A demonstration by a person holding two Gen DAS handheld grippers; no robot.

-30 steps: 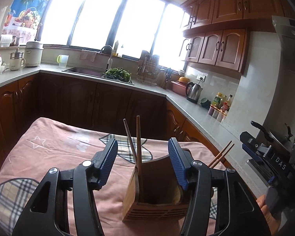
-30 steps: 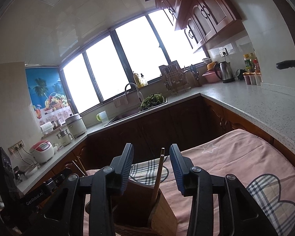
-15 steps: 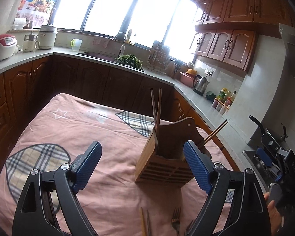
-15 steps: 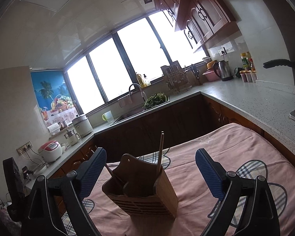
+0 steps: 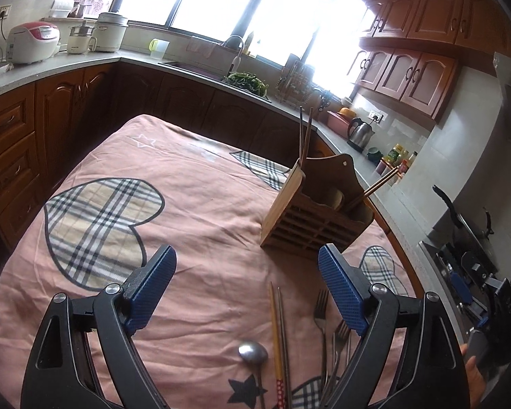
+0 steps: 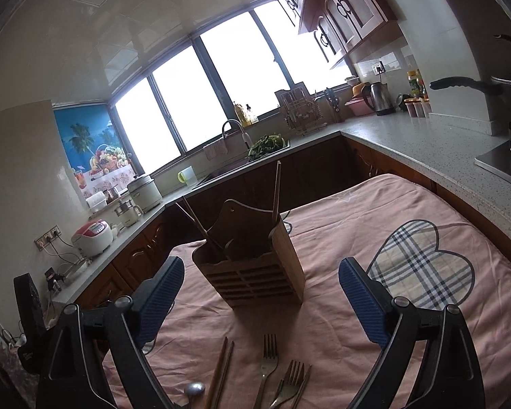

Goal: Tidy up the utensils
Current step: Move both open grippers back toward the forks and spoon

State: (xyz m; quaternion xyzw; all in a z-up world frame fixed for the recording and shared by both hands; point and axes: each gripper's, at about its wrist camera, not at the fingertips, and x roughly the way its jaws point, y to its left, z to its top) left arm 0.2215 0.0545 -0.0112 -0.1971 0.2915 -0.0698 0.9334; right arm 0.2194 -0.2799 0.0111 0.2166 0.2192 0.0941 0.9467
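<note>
Showing an early stage of sorting: a wooden holder (image 5: 315, 211) stands upright on the pink-clothed desk (image 5: 201, 225), toward its far right part, and most of the cutlery lies loose on the cloth in front of it. Two pairs of chopsticks are already in the holder: an upright pair (image 5: 305, 134) in its left compartment and a slanted pair (image 5: 380, 184) leaning out to the right. In the middle compartment a pale rounded thing shows, too hidden to name.

Left to sort, near the bottom edge of the left wrist view: a spoon (image 5: 253, 354), one more pair of loose chopsticks (image 5: 278, 334) lying side by side, and several forks (image 5: 334, 341) just right of them, overlapping one another. The right wrist view shows the same row near its bottom edge.

The left claw (image 5: 247, 289) has just been opening; its blue pads stand wide apart, released, with only cloth and the tips of the loose chopsticks seen between them. The right claw (image 6: 262, 291) has likewise just been opening and is released; the holder appears between its pads in that view but beyond them, untouched. Neither claw carries anything.

Judged from this layout, roughly the first part of the work is done; spoon, forks and the last chopsticks still need lifting into the holder.
</note>
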